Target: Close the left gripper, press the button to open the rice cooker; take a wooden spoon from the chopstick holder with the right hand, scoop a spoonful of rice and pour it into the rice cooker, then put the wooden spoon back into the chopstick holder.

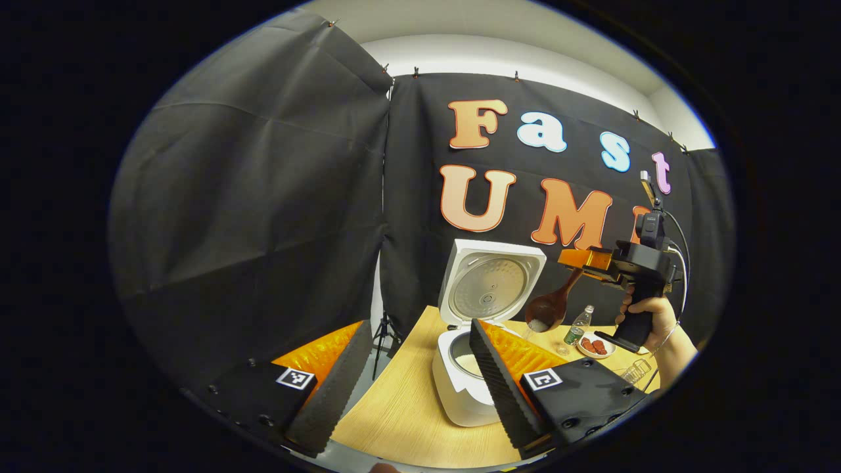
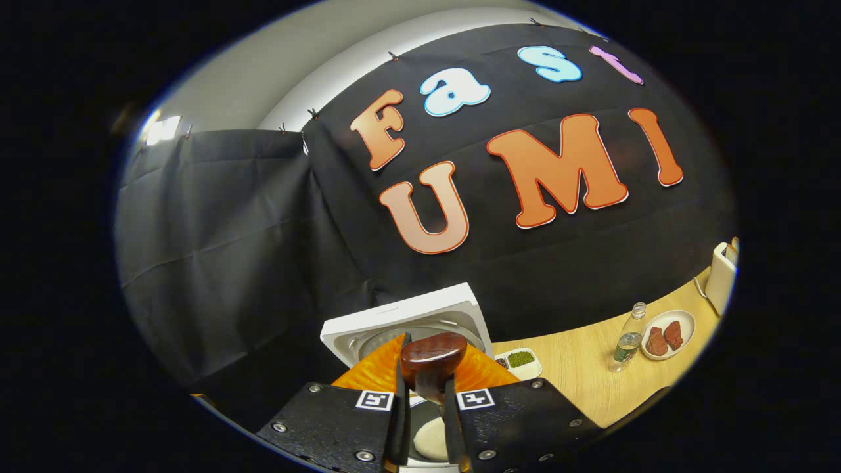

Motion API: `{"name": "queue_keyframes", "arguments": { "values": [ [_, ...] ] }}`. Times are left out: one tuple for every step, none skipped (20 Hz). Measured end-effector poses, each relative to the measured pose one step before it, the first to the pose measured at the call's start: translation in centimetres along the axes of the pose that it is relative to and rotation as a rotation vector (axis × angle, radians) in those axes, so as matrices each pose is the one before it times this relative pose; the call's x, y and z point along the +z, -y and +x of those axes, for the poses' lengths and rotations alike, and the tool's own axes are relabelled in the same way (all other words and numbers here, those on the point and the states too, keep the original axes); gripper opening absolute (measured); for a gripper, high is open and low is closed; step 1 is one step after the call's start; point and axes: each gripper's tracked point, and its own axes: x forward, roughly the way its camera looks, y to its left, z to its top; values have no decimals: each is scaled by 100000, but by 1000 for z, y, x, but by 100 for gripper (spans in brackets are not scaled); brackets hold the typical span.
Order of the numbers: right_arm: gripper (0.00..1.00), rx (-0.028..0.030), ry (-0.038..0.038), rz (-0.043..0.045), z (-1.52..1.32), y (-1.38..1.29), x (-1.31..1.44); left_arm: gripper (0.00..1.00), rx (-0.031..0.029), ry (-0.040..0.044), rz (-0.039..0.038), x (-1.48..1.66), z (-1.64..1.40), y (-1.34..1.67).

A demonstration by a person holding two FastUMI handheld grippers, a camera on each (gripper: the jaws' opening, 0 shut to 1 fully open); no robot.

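Observation:
The white rice cooker stands on the wooden table with its lid up, and rice lies in the pot. My left gripper is open just in front of it, with nothing between its fingers. A hand holds my right gripper above and to the right of the pot. It is shut on the handle of the wooden spoon, whose bowl tilts down with white rice at its lower edge. In the right gripper view, the right gripper clamps the spoon over the open pot.
Behind and right of the cooker stand a clear bottle, a plate of red pieces and a glass. A small dish of green bits lies by the lid, and a white appliance stands far right. The table's near edge lies below the left gripper.

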Motion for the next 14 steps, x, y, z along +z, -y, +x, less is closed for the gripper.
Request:
{"name": "queue_keyframes", "arguments": {
  "values": [
    [20, 442, -87, -987, 100, -53, -178, 100, 88, -93, -72, -58, -69, -95],
    [21, 309, -223, -1285, 24, -118, -171, 100, 99, -46, -132, 11, -77, -39],
    [20, 100, -290, -1723, 81, -67, -211, 100, 76, -127, -116, -76, 40, 5],
    [21, -211, -417, -2144, 71, -88, -215, 100, 106, -71, -98, -16, -72, -70],
    [21, -197, -395, -2448, 99, -64, -270, 100, 223, -52, -76, -84, -199, -166],
    [21, -3, -337, -2417, 67, -79, -265, 100, 273, -24, -60, 10, -141, -145],
    [21, 261, -367, -2079, 31, -93, -267, 100, 362, -177, -32, -313, 87, -132],
    [21, -39, -549, -1277, 73, -133, -366, 100, 342, -397, -43, -158, -17, -96],
    [21, 235, -719, -903, -86, -228, -456, 100, 275, -277, -151, -173, -92, -120],
    [21, 742, -548, -1187, -34, -334, -345, 100, 234, -141, -105, 29, -40, -134],
    [20, 396, -413, -1511, 20, -236, -270, 100, 333, -61, -65, -159, -21, -168],
    [21, 47, -475, -1411, 93, -72, -255, 100, 306, 31, -78, -41, -93, -83],
    [21, 311, -406, -926, 48, -183, -242, 100, 294, -119, -129, -51, -61, -127],
    [21, 643, -163, -847, -38, -179, -134, 100, 175, -105, -196, 33, -59, -144]
  ]
}}
